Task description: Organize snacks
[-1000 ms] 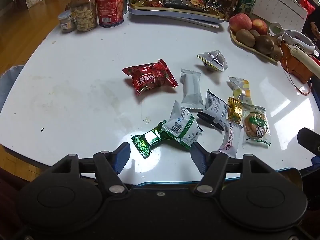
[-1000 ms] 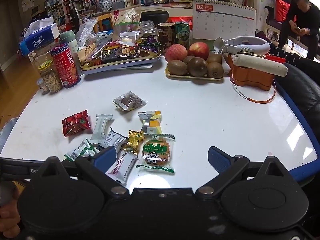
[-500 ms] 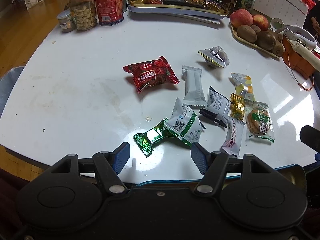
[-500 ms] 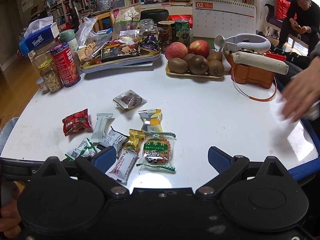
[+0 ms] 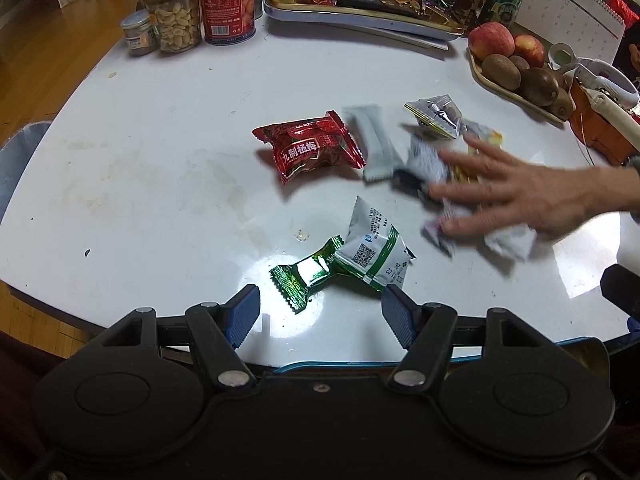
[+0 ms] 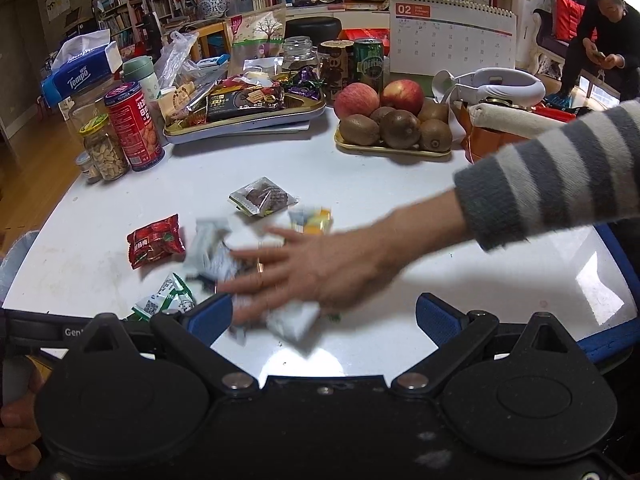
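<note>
Several wrapped snacks lie on the white table [image 5: 160, 184]. A red packet [image 5: 310, 151] [image 6: 156, 240] sits left of a grey bar [image 5: 372, 142]. A green foil candy [image 5: 306, 276] and a white-green packet [image 5: 374, 250] lie nearest my left gripper [image 5: 320, 314], which is open and empty. A person's hand [image 5: 516, 196] [image 6: 320, 268] in a striped sleeve [image 6: 560, 172] is spread flat over the right-hand snacks, which are blurred. My right gripper [image 6: 324, 318] is open at the table's near edge, just below that hand. A clear packet with a dark cookie [image 6: 264, 197] lies apart.
At the back stand a snack tray [image 6: 256, 120], a red can [image 6: 136, 126], a nut jar [image 6: 106, 148], a fruit tray [image 6: 394, 148] of apples and kiwis, an orange holder [image 6: 486, 140] and a desk calendar [image 6: 452, 36]. Another person sits far right.
A bare hand has come in from the right and now lies on the right-hand pile, shifting those snacks. Both grippers have stayed open and nearly still.
</note>
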A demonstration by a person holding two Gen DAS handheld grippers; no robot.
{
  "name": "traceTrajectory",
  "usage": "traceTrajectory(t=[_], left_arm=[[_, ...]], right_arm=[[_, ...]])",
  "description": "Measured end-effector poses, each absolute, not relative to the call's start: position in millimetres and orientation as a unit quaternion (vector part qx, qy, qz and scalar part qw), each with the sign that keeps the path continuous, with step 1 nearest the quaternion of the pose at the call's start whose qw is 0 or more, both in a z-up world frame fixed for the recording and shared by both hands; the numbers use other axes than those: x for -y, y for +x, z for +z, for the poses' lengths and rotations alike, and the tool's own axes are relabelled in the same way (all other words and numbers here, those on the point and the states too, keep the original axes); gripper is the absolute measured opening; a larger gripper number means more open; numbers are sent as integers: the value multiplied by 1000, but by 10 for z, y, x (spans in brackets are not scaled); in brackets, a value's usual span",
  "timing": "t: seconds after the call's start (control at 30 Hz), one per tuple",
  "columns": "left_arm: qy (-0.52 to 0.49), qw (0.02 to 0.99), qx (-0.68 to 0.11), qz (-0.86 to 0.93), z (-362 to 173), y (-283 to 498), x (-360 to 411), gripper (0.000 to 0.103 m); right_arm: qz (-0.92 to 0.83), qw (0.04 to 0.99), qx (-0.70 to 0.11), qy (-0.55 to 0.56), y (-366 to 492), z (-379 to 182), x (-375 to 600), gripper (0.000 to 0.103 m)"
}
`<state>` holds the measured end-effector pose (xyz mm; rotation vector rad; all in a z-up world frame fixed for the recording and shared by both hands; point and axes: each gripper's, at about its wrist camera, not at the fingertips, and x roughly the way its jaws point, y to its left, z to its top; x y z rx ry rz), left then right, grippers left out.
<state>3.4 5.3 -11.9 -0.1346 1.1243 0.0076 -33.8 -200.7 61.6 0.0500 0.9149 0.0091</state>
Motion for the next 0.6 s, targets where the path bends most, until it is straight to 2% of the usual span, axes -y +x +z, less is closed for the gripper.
traceTrajectory(t=[0.6], left_arm=[[-49, 857, -513, 4, -82, 14, -3, 69]], right_arm=[[12, 898, -439, 30, -369, 620, 1998, 102]])
